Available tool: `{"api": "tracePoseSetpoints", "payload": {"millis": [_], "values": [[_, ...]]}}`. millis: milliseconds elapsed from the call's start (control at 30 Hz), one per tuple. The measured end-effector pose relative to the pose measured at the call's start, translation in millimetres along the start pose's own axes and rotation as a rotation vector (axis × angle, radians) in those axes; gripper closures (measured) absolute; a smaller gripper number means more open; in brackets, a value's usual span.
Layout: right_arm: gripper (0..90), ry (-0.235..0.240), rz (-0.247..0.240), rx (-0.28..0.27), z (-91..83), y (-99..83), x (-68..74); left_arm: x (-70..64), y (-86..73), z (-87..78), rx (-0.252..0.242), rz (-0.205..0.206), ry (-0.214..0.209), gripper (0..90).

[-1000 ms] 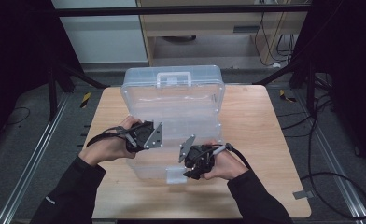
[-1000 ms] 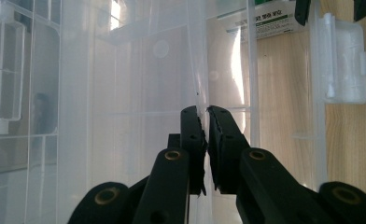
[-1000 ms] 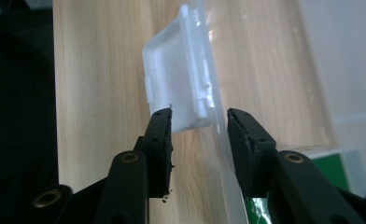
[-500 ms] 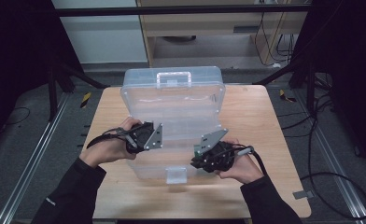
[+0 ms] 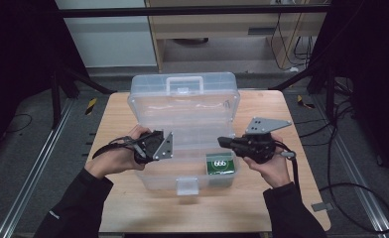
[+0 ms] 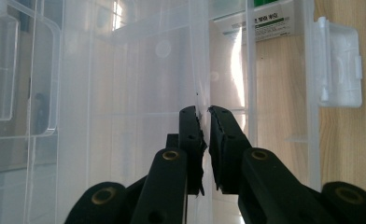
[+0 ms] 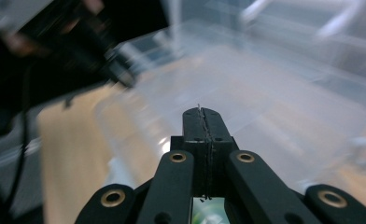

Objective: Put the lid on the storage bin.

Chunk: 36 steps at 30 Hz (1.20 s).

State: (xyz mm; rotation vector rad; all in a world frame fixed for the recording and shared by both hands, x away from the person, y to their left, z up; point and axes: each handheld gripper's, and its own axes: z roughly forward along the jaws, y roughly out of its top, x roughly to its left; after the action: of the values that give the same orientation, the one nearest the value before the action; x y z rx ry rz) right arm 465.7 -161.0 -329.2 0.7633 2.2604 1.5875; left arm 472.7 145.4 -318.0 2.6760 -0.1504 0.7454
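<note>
- Wooden table (image 5: 133, 119): carries the clear plastic box, roughly centred on its top.
- Clear plastic box (image 5: 182, 106): open, lid raised at the far side with handle uppermost, front latch (image 5: 186, 185) hanging at the near edge; seen through the left gripper view as transparent walls with the latch (image 6: 337, 65) at the right.
- Left gripper (image 5: 165, 144): held at the box's left wall, above the near-left part of the tray; in the left gripper view (image 6: 204, 116) jaws nearly together, pinching a thin clear wall of the box between them.
- Right gripper (image 5: 222, 141): held just over the box's right rim, tips pointing inward across the tray; in the right gripper view (image 7: 203, 114) jaws pressed fully together, nothing between them, blurred box interior ahead.
- Green packet (image 5: 219, 163): lying flat inside the box, in the near-right corner, just below the right gripper's tips; white label end (image 6: 260, 21) visible through the box wall.
</note>
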Motion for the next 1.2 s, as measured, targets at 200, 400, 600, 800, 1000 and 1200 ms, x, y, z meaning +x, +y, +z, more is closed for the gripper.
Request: {"api": "tracePoseSetpoints", "payload": {"millis": [200,400,600,800,1000,1200], "values": [[90.0,-0.122,0.055,-0.043,2.0,-0.6,-26.1,0.5,0.0,0.1,0.001,-0.011,-0.006,83.1],[90.0,-0.172,0.092,-0.037,4.7,-3.5,-45.2,-0.3,-1.0,0.2,-0.006,-0.030,-0.012,83.1],[90.0,-0.194,0.117,-0.025,4.0,-5.5,-53.2,-1.9,-3.2,0.7,-0.020,-0.039,-0.026,83.1],[90.0,-0.195,0.132,-0.014,5.6,-6.2,-56.9,-3.9,-4.7,1.4,-0.029,-0.046,-0.042,83.0],[90.0,-0.211,0.146,-0.012,5.6,-6.4,-59.7,-6.4,-6.3,2.7,-0.041,-0.045,-0.061,83.0],[90.0,-0.212,0.160,-0.014,6.3,-6.5,-60.0,-10.1,-4.8,3.5,-0.031,-0.034,-0.060,82.8]]}}
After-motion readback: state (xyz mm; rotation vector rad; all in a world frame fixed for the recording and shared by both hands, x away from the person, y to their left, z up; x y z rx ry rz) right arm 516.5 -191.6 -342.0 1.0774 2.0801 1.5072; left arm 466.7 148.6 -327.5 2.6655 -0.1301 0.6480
